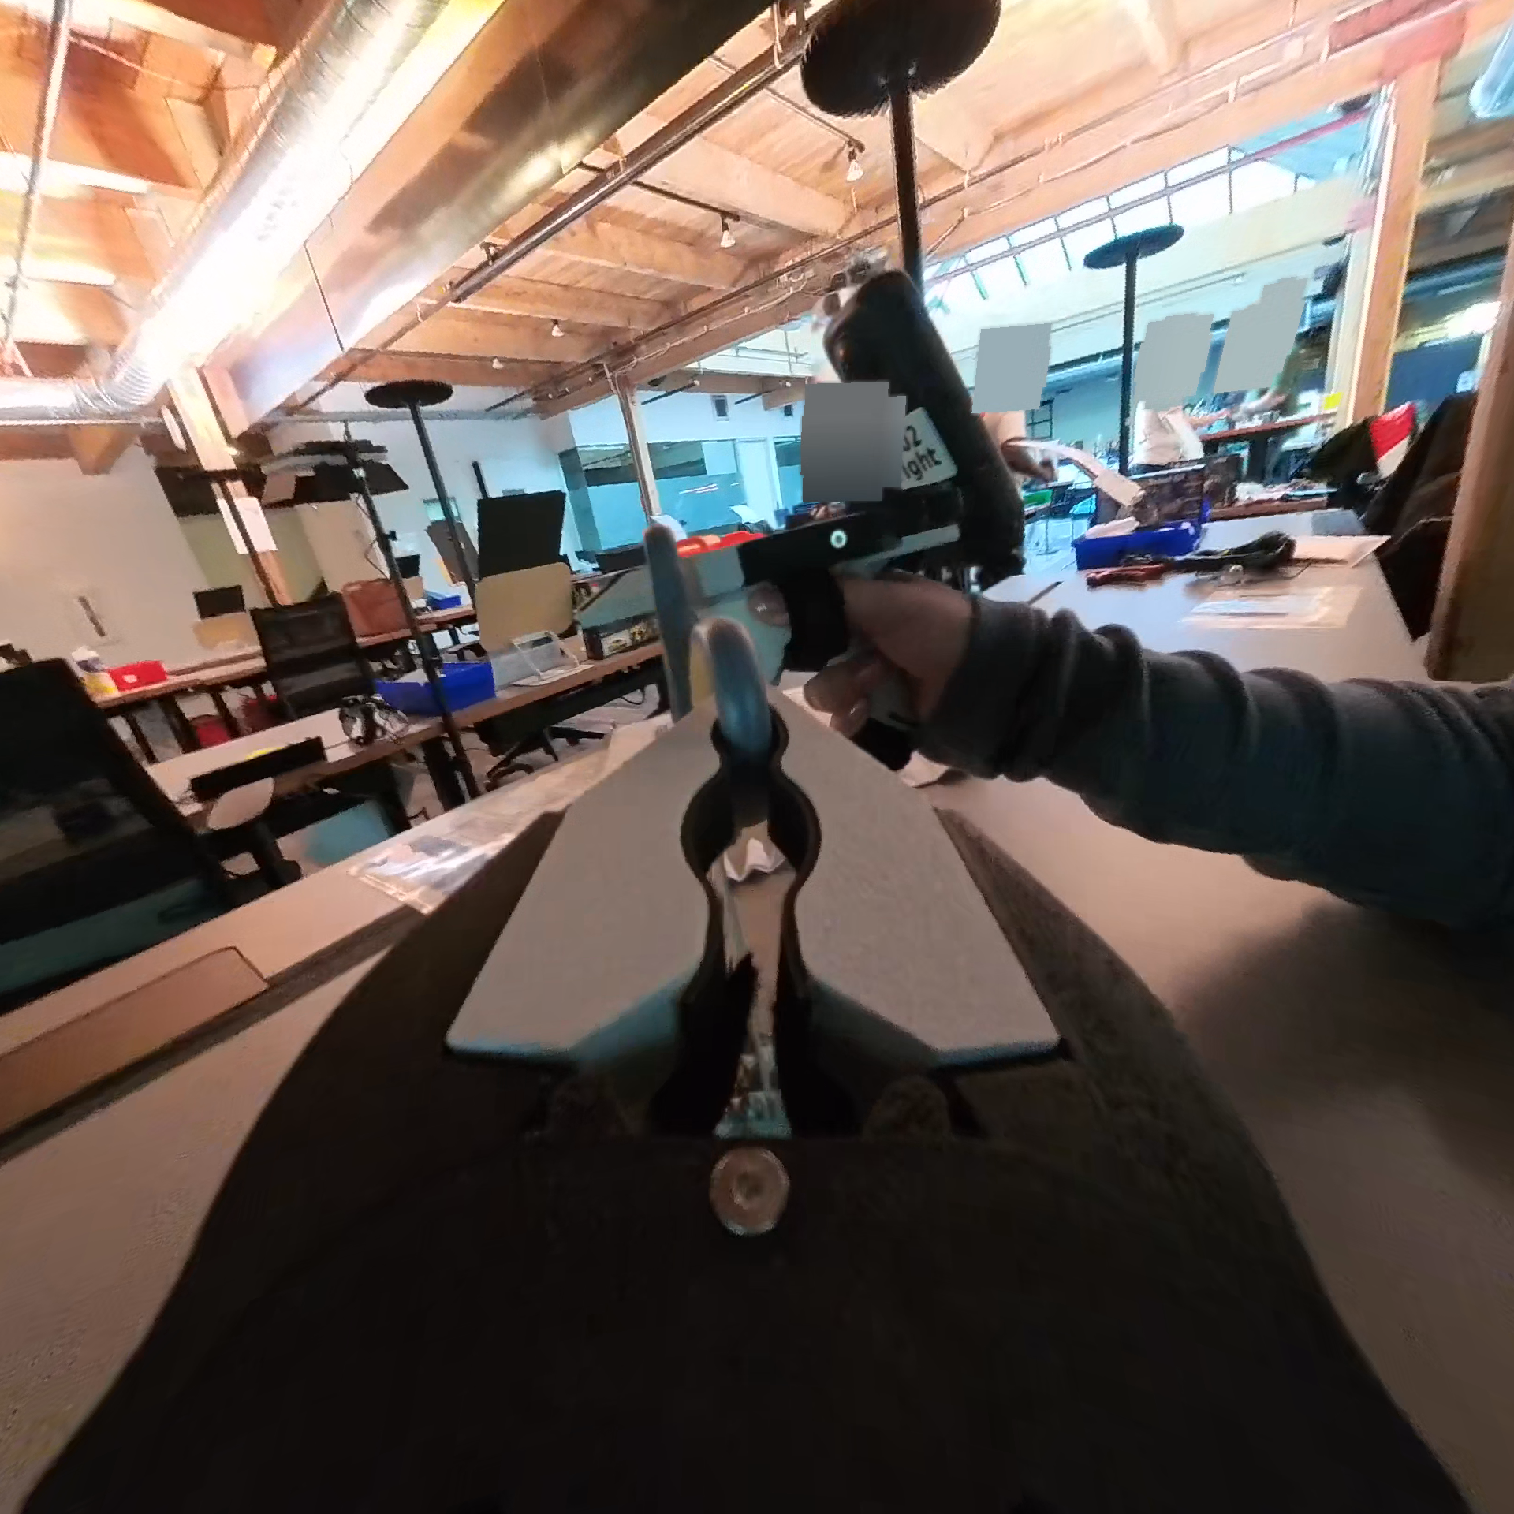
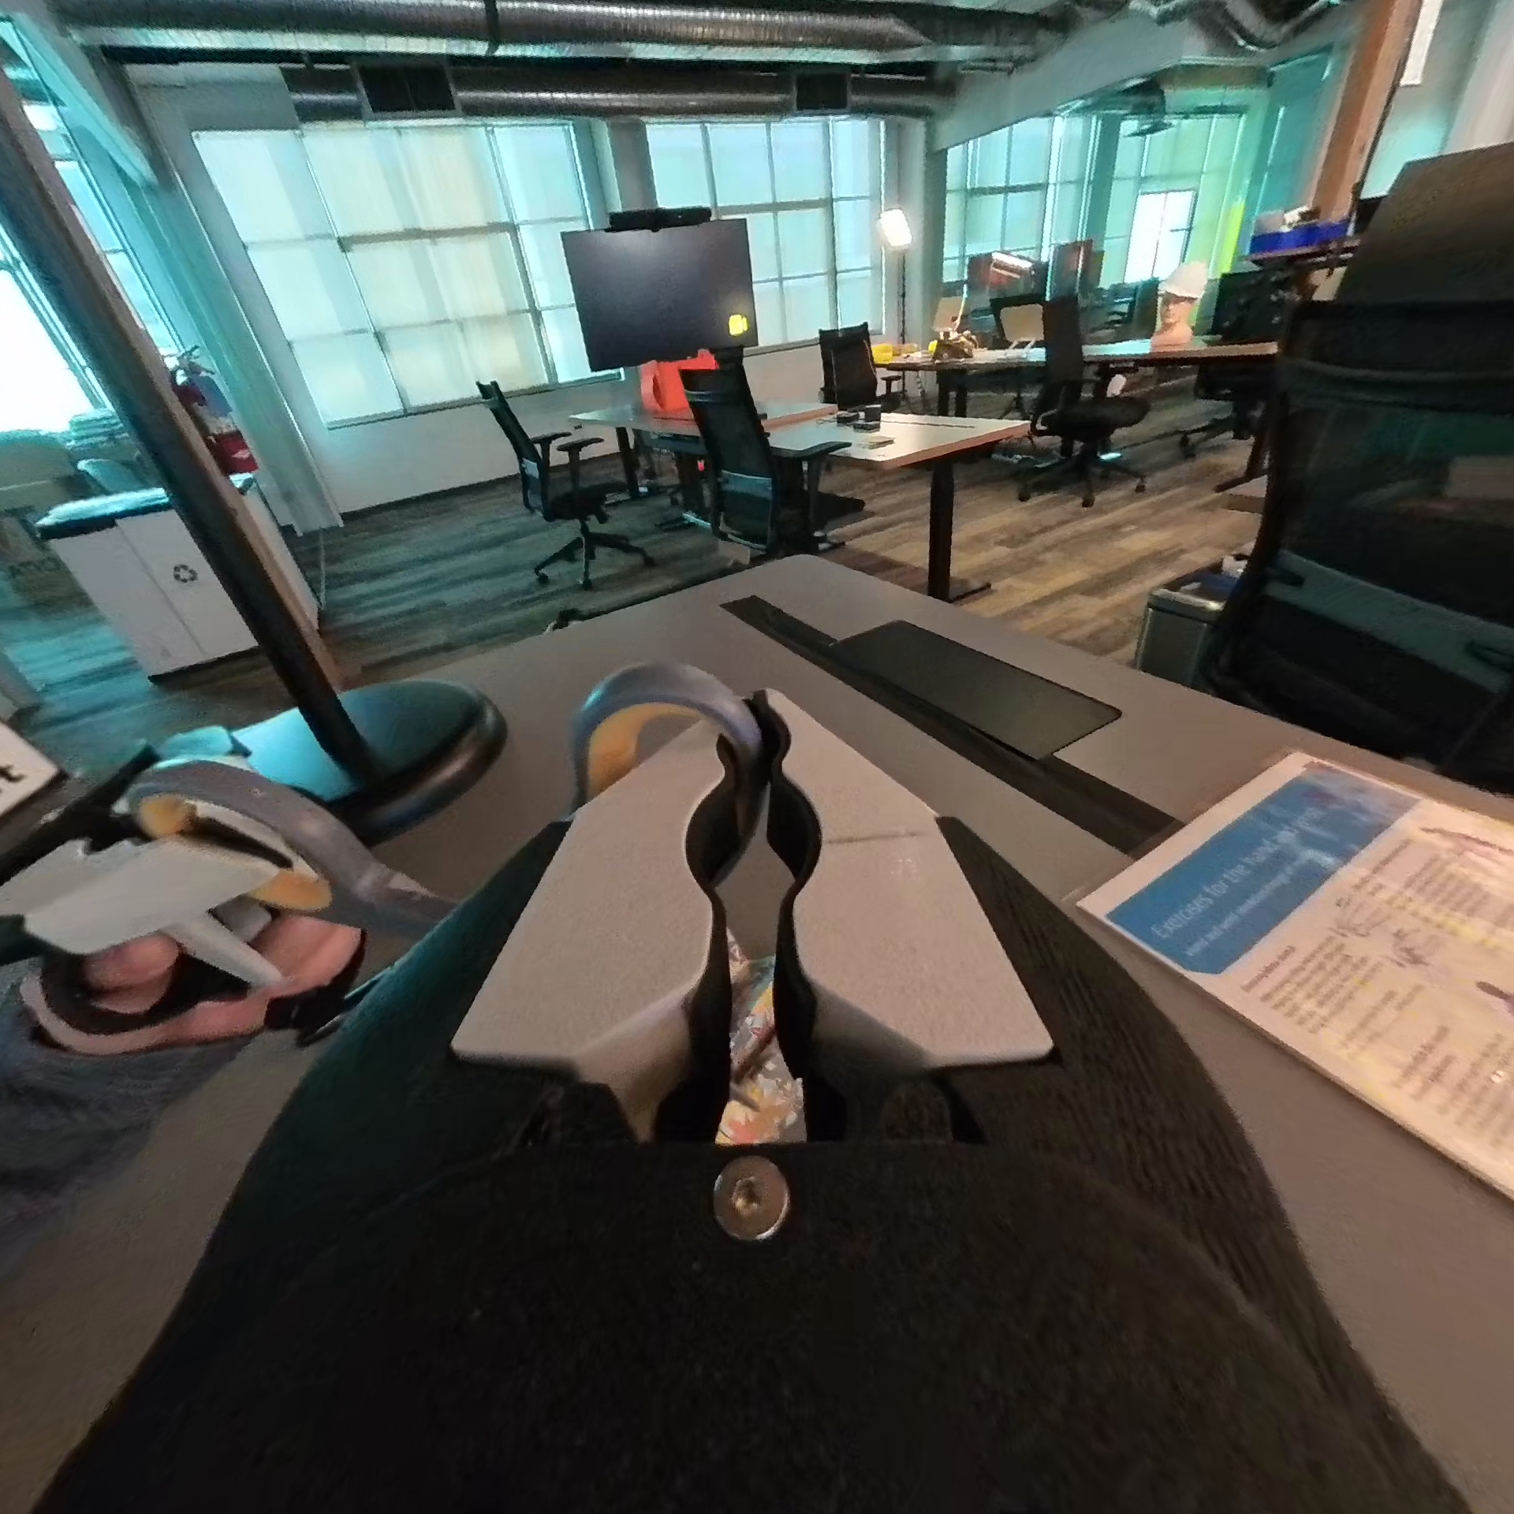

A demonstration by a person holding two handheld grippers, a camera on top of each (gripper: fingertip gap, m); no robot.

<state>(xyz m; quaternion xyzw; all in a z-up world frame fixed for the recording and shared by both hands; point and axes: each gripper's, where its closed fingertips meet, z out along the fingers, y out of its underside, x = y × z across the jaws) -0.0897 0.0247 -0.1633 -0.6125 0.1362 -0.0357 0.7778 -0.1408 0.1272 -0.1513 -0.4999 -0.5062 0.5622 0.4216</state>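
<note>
Gripping one grey-blue, yellow-lined scissor handle loop point(image 1: 737, 680) point(image 2: 655, 696) each — both grippers, left gripper point(image 1: 741, 721) and right gripper point(image 2: 758, 721), pinch tight above the grey table point(image 2: 901, 655), sleeved hands point(image 1: 901, 647) level.

scissors point(image 2: 344, 868) blades hidden behind grippers; left gripper point(image 2: 156, 868) cut off by edge.

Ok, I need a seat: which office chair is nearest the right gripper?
The black mesh chair at the right edge, beside the grey table; the others stand across the room.
</note>
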